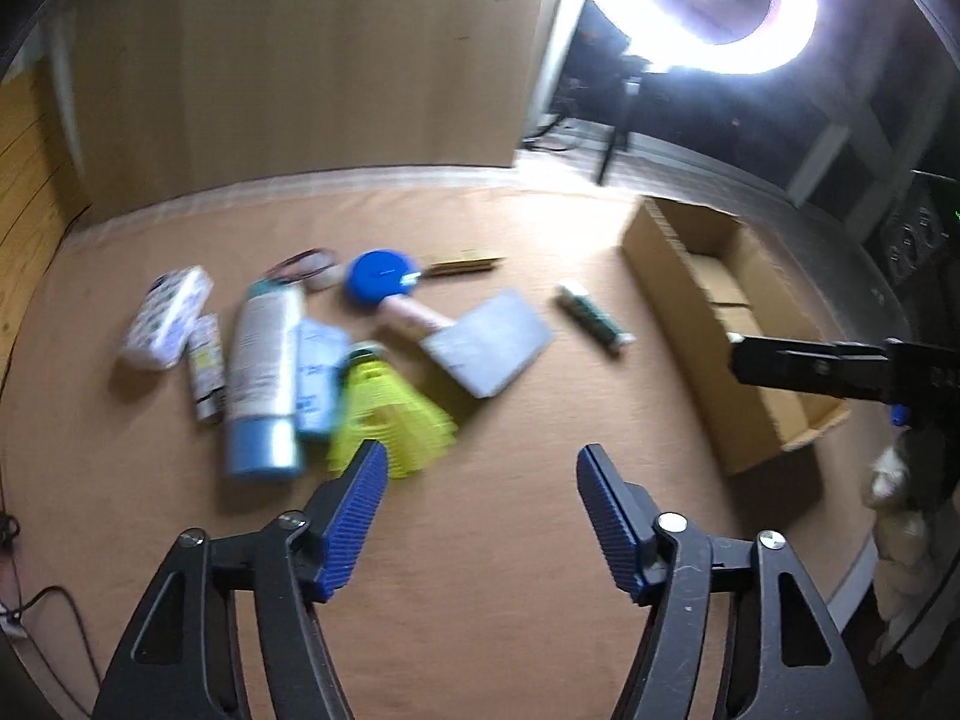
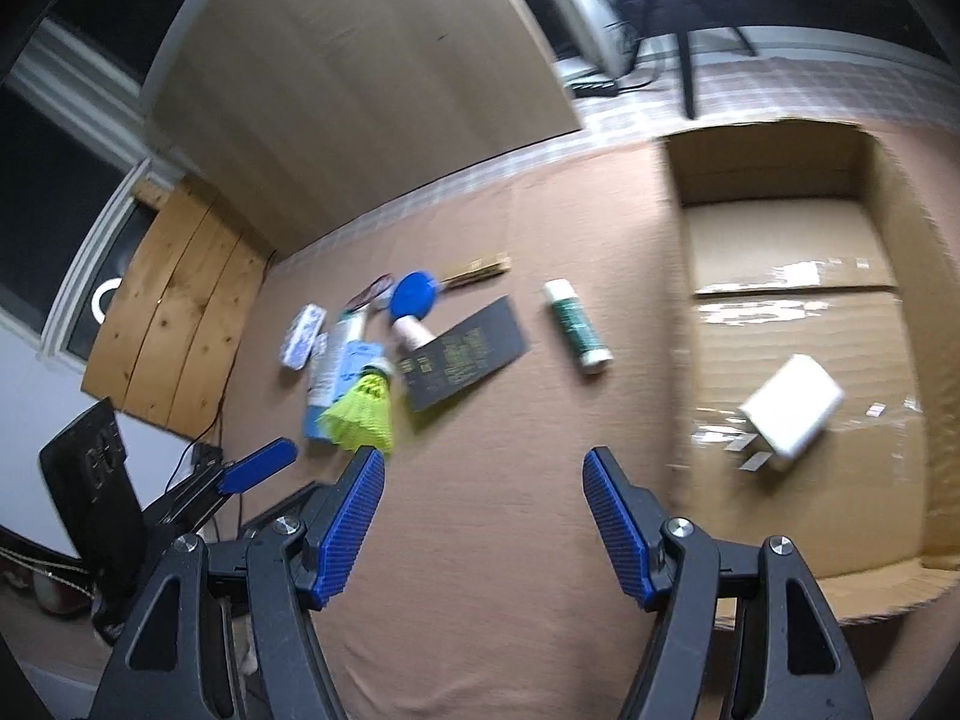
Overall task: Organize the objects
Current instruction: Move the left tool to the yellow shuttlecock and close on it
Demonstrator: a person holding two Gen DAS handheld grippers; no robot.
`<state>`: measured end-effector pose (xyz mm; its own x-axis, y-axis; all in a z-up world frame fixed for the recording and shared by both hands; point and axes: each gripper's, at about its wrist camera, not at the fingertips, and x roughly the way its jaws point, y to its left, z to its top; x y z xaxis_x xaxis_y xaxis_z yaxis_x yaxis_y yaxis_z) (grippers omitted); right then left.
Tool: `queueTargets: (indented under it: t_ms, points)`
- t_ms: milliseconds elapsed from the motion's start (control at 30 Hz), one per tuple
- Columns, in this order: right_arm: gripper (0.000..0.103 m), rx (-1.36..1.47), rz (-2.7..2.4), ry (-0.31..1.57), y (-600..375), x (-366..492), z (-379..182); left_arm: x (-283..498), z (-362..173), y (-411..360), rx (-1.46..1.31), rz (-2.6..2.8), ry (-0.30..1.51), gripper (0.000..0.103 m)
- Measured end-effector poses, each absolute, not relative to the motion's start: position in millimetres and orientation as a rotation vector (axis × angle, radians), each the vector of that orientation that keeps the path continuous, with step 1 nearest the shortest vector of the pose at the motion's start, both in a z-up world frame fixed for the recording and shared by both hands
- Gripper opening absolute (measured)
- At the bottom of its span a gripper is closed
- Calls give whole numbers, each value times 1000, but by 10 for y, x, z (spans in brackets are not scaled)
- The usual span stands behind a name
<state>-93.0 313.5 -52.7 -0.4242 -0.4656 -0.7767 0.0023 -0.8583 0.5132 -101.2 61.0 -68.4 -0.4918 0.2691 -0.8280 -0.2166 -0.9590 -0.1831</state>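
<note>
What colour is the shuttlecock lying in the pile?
Bright yellow-green; the shuttlecock shows best in the right wrist view.

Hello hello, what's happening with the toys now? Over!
Left tool and right tool open, empty. White box in the cardboard box; yellow shuttlecock pile waiting. Nothing blocking.

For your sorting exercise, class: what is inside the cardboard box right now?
Inside the box lies one white block on the taped floor; the rest of the floor seen is bare. The near corner is cut off by the right tongs, so that part cannot be checked.
</note>
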Motion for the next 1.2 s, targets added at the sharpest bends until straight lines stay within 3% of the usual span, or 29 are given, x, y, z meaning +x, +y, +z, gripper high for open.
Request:
queueTargets:
  t_ms: [133,267,700,933,1067,1200]
  points:
    - [65,1494,-2295,-630,2870,-1031,-606,-1093,-846,380,-1454,2509,-82,51]
    - [65,1508,-2225,-598,2546,-1152,-741,-1149,-946,282,-1468,2508,-71,45]
    - [29,1582,-2176,-395,1951,-1394,-1086,-1295,-1110,251,-1486,2475,-16,21]
    - [20,1586,-2174,-359,1895,-1480,-1147,-1358,-1162,306,-1483,2453,-2,20]
    - [15,1585,-2180,-335,1863,-1516,-1169,-1390,-1170,316,-1480,2462,-5,7]
    - [6,1576,-2190,-309,1838,-1529,-1164,-1421,-1177,305,-1483,2476,-14,2]
